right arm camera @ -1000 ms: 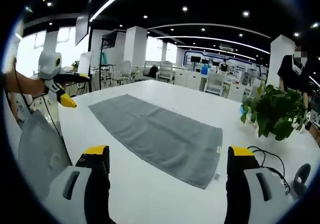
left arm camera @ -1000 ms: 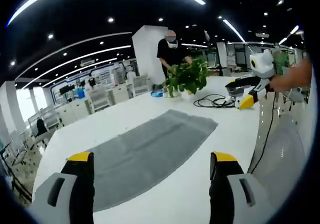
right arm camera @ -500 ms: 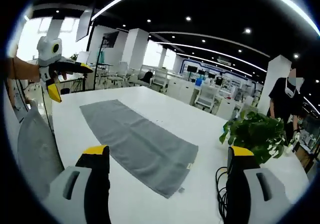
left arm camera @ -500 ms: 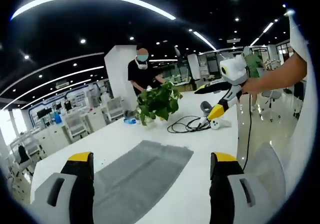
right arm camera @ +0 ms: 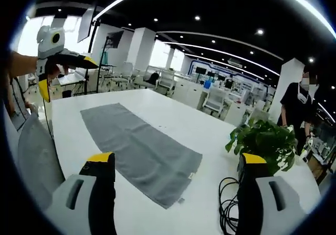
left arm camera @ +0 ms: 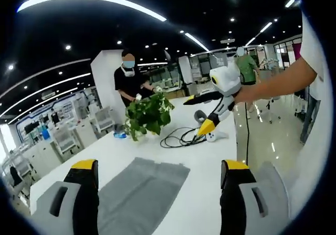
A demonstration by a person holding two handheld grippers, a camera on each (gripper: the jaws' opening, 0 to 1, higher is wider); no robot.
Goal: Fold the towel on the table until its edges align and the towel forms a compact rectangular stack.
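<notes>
Ahead of both jaw pairs the towel (right arm camera: 137, 155) lies flat and unfolded on the table (right arm camera: 173, 117). Left gripper (left arm camera: 160, 171) and right gripper (right arm camera: 174, 164) hang above it, jaws wide, empty (nothing gripped). Folding looks unstarted; next, each must descend to a corner.

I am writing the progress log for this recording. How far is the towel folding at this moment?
Nothing is done yet: the grey towel lies spread flat in one layer on the white table, with no fold visible. In hand: both the left gripper and the right gripper are open, above the table and holding nothing. Every fold is left, and so is aligning the edges.
</notes>
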